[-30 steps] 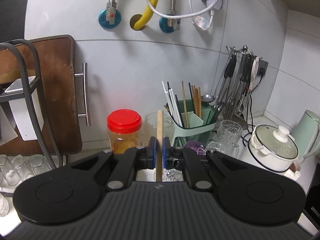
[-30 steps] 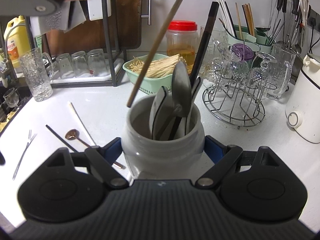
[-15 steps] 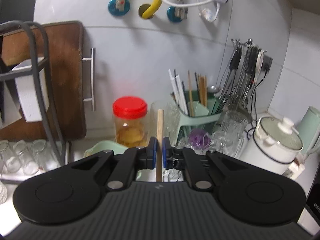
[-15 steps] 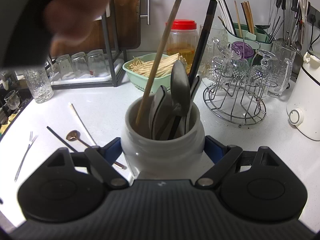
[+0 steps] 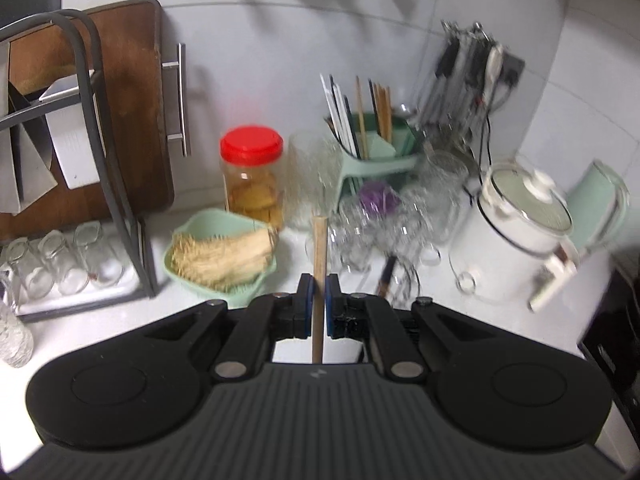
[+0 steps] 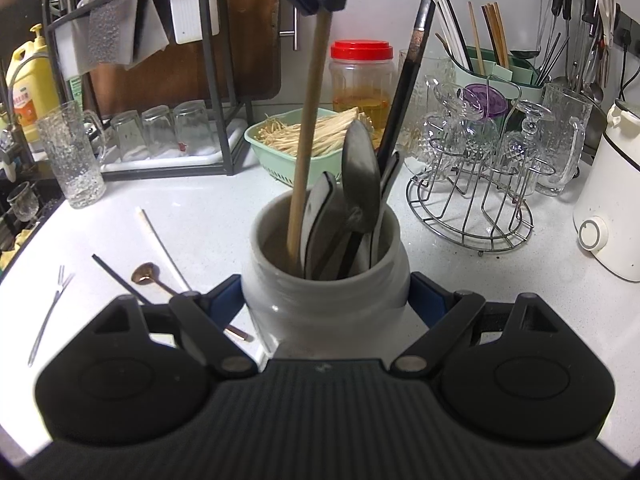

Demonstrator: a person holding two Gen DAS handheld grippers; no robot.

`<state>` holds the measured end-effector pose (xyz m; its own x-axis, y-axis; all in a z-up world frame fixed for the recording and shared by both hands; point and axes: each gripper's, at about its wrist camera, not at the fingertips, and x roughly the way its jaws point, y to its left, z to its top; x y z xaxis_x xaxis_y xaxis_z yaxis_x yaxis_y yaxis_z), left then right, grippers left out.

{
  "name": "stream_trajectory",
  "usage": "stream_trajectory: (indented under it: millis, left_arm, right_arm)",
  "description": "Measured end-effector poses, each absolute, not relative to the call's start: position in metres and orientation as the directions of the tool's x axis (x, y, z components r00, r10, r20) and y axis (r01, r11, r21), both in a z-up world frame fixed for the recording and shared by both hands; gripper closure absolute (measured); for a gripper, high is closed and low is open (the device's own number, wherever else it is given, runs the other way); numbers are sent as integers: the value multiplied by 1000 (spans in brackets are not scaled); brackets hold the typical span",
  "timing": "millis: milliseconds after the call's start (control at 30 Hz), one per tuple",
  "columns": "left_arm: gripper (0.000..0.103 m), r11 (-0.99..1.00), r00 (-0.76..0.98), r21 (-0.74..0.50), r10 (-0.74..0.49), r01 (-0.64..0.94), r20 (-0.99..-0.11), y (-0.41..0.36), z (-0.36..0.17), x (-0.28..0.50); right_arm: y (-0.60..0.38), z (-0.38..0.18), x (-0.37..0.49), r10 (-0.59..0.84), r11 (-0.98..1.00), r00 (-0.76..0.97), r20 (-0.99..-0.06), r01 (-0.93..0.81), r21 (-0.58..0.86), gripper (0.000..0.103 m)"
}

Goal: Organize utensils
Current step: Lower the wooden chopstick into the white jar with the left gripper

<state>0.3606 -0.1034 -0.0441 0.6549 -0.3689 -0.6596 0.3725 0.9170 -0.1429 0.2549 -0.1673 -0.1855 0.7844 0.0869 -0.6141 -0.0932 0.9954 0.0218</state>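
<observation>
My right gripper [image 6: 326, 300] is shut on a white ceramic jar [image 6: 324, 292] that stands on the counter with several spoons [image 6: 360, 172] and a black chopstick [image 6: 404, 92] in it. My left gripper [image 5: 317, 300], also at the top of the right wrist view [image 6: 320, 0], is shut on a wooden chopstick [image 5: 319, 272]. That wooden chopstick [image 6: 310, 136] hangs almost upright, and its lower end is inside the jar at its left side. A white chopstick [image 6: 160, 246], a black chopstick [image 6: 116, 278], a copper spoon [image 6: 146, 274] and a small fork [image 6: 48, 312] lie on the counter left of the jar.
A green basket of thin sticks [image 6: 304, 140], a red-lidded jar [image 6: 362, 76], a wire glass rack [image 6: 476, 184] and a green utensil caddy [image 6: 496, 68] stand behind the jar. A dish rack with glasses [image 6: 160, 128] is at back left, a white cooker [image 6: 612, 200] at right.
The left gripper has moved over the jar and tipped downward. The wooden chopstick has swung from slanted to nearly upright, and its tip has gone from above the rim down into the jar.
</observation>
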Motion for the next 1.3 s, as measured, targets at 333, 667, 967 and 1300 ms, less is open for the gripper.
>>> stream_trajectory:
  millis: [333,667,967,1300]
  left_arm:
    - [96,899,528,-166,-378,405,-760,-105,-44,347]
    - [96,899,506,-172,-374,402,-777,-113,-41,351]
    - [82,927,546,-121,-311,356,-778,-116,-43,352]
    - [54,953,676,-40,-242,300,-696,-78,-10,339]
  right_arm:
    - [-167,-185,255,92,995,783,-615,-102,20,13]
    - [-167,-185,256,93,994,781,-617,-103,20,13]
    - [-168,-186,253,108,993,787,-608,-120,21,13]
    - [-168,-185,257,111,992,779,-617,-123,24,13]
